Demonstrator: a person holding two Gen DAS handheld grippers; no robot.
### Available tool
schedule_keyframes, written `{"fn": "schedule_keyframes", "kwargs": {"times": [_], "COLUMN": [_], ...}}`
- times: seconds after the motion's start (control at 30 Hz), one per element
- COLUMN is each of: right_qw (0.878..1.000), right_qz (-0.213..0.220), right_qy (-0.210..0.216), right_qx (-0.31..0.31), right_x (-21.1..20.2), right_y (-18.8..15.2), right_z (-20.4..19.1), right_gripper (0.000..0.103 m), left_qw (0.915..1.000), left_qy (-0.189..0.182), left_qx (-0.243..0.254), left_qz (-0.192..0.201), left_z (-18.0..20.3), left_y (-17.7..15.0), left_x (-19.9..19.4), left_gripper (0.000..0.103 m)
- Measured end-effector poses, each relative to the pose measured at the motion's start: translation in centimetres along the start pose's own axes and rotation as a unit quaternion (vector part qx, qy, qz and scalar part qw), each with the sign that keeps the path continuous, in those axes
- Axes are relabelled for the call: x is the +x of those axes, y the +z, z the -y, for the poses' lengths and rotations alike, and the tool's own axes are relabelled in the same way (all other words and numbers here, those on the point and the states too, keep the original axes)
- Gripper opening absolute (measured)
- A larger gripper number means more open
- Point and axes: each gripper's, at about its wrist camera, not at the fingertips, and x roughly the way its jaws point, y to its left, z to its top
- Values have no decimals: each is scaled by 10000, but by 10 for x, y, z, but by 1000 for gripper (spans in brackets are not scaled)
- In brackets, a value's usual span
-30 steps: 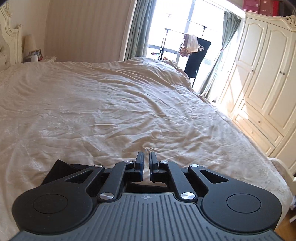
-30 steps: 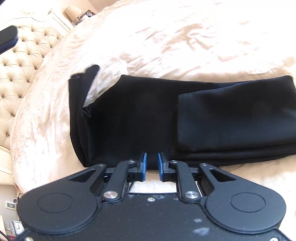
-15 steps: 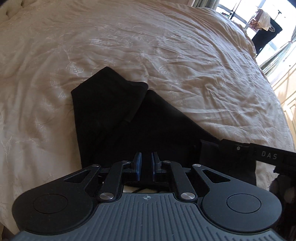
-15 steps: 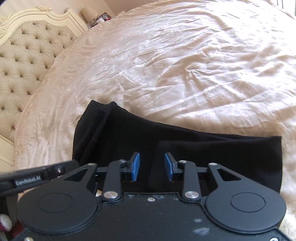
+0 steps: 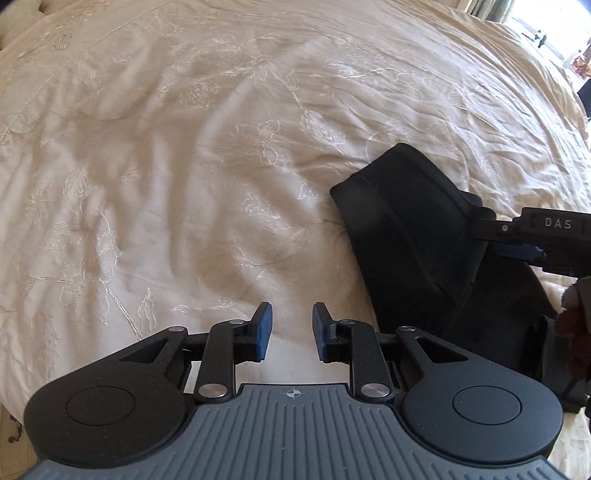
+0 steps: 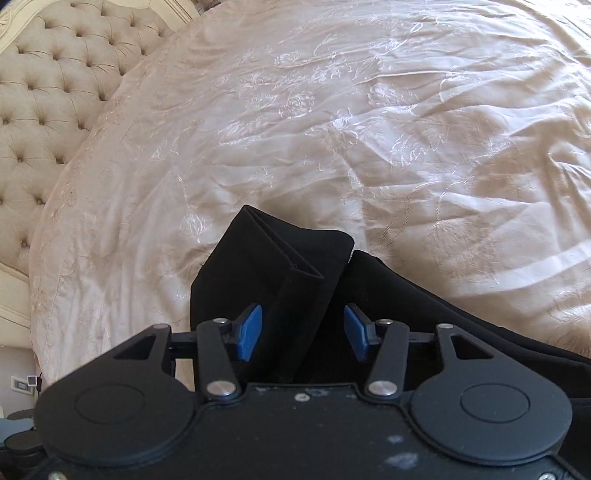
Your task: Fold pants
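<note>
The black pants (image 5: 417,236) lie folded on the cream bedspread (image 5: 184,147), at the right of the left wrist view. My left gripper (image 5: 290,328) is open and empty over bare bedspread, just left of the pants. My right gripper (image 6: 301,332) is open, its blue pads (image 6: 249,332) standing either side of a raised fold of the pants (image 6: 280,284). The right gripper also shows in the left wrist view (image 5: 535,236), over the pants at the right edge.
The tufted cream headboard (image 6: 48,96) stands at the left of the right wrist view. The embroidered, wrinkled bedspread (image 6: 406,129) stretches far beyond the pants. A window shows at the far right corner (image 5: 554,33).
Both grippers have opened wider. The left one has swung left off the pants onto bare bedspread. The right one has closed in on the pants, whose end now stands up between its pads.
</note>
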Motion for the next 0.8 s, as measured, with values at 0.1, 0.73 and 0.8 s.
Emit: {"fn": "schedule_keyframes", "kwargs": {"times": [0.1,0.73,0.8], "right_qw": [9995,9788,9757], "right_qz": [-168,1830,2068], "right_qy": [-95,-158,-481], "right_qx": [232,-905,-534], "right_x": [22,-133,-168], "right_y": [0,-43,-58], "right_z": [-3,-30,-2], "right_gripper": [54,10,11], "left_qw": [9999,9978,9960], "left_qy": [-9,-443,-564], "left_qx": [-79,488,688], "left_qz": [-72,62,79], "left_z": [-9,57,80], "left_y": [2,0,-5], "left_x": [5,4,3], "left_gripper": [23,23,24]}}
